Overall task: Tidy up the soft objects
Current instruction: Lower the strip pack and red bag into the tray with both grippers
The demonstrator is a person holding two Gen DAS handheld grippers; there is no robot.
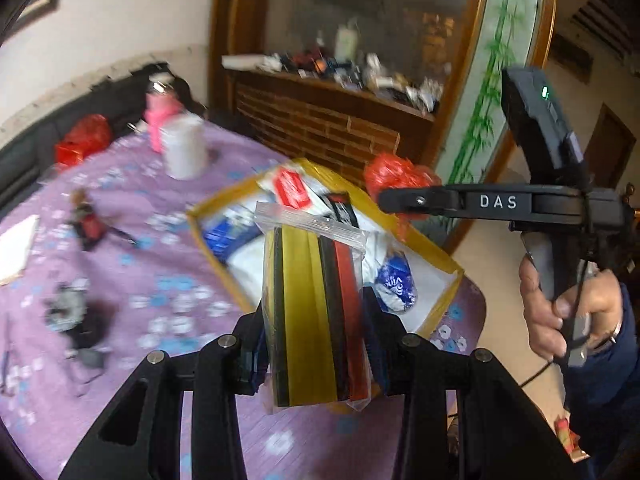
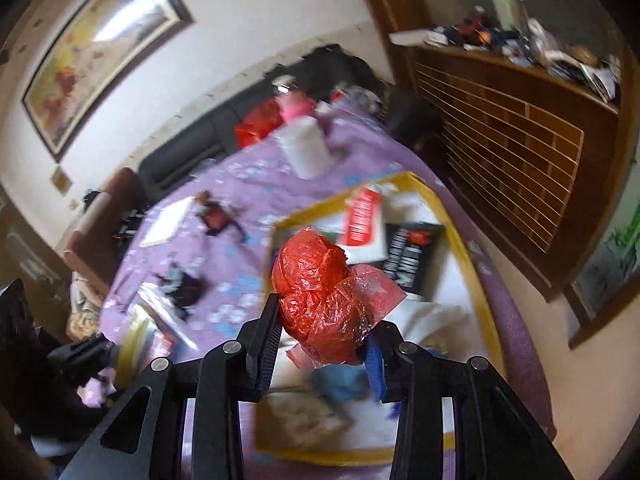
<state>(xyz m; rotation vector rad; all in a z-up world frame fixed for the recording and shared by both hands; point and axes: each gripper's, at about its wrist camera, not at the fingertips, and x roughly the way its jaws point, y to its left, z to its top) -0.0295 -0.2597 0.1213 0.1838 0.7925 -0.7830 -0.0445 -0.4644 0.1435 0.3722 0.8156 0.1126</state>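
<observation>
Over the purple flowered table [image 1: 132, 264] two grippers hang, each clamped on one soft thing. One clear packet of striped cloth [image 1: 316, 312] sits between the pads of the left gripper [image 1: 316, 344]; its long axis runs away from the camera toward the box, with the sealed end farthest off and the yellow, black and red stripes lying along it. One crumpled red plastic bag [image 2: 324, 300] is pinched in the right gripper [image 2: 324, 344], a bunched lump with no clear long axis, held above the near part of the box. One yellow-rimmed box [image 2: 476, 264] stands on the table, already holding several packets whose number blur hides. In the left wrist view the person's right hand [image 1: 568, 312] wraps the handle, with that gripper level and pointing leftward over the box's far corner. Both grippers tilt downward toward the box.
</observation>
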